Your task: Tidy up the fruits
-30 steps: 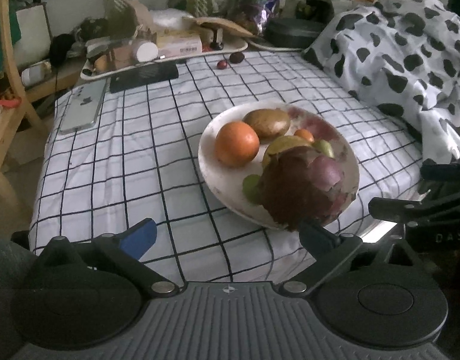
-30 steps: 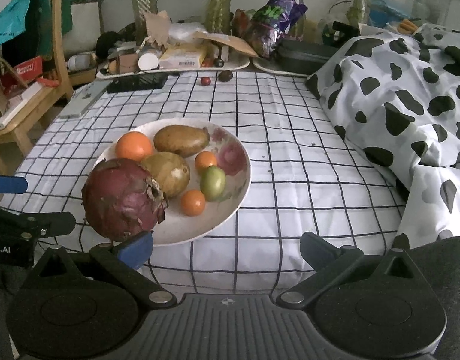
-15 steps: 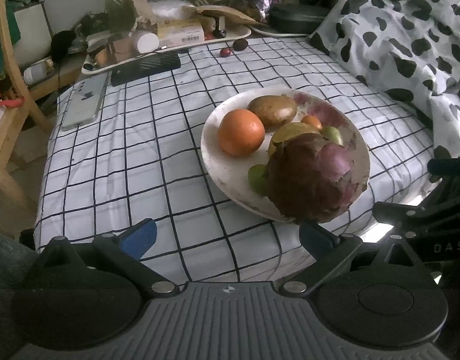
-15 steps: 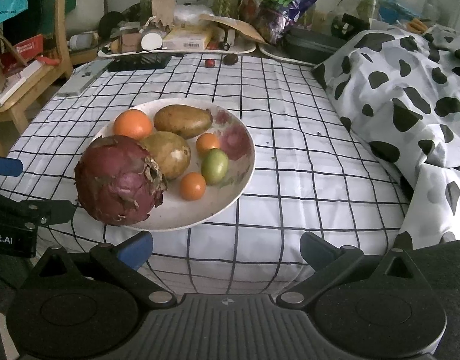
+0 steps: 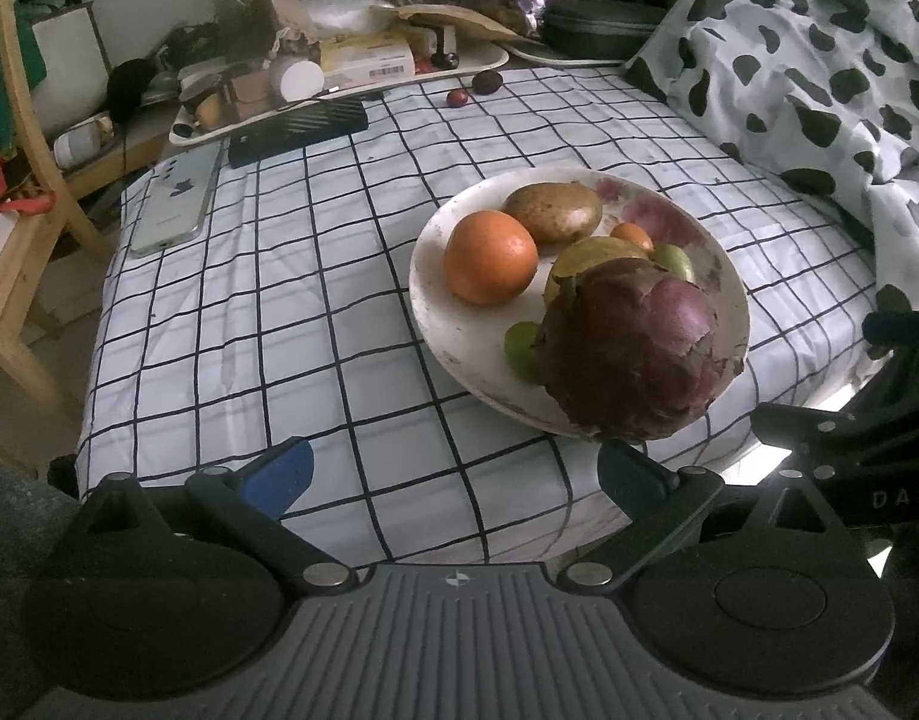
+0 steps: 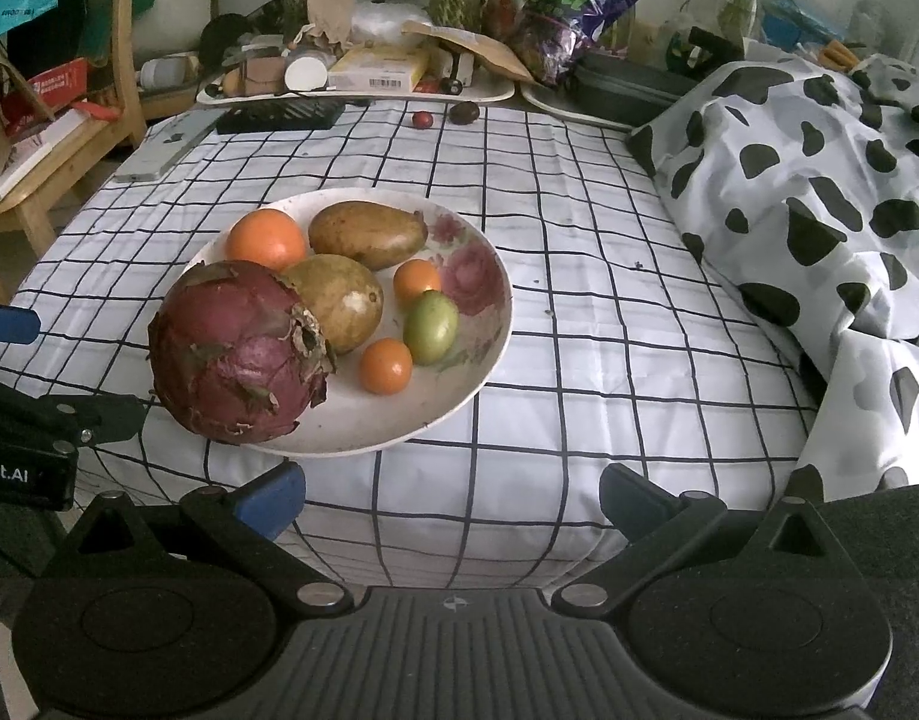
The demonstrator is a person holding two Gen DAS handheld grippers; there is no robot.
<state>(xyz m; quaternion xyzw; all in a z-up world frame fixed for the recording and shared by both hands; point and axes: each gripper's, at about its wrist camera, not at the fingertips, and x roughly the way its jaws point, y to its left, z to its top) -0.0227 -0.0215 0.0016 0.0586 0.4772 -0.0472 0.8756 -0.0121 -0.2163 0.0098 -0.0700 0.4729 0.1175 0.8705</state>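
Compared with a second ago we see both views come a little closer to the plate, and nothing on it has shifted. The plate lies on the checked sheet and holds a dragon fruit at its near edge, one large orange, two brownish mangoes, two small oranges and a green fruit. Our left gripper has its fingers spread apart with nothing between them, and the dragon fruit sits just ahead of its right finger. Our right gripper is also spread wide and holds nothing; the plate is ahead of it on the left
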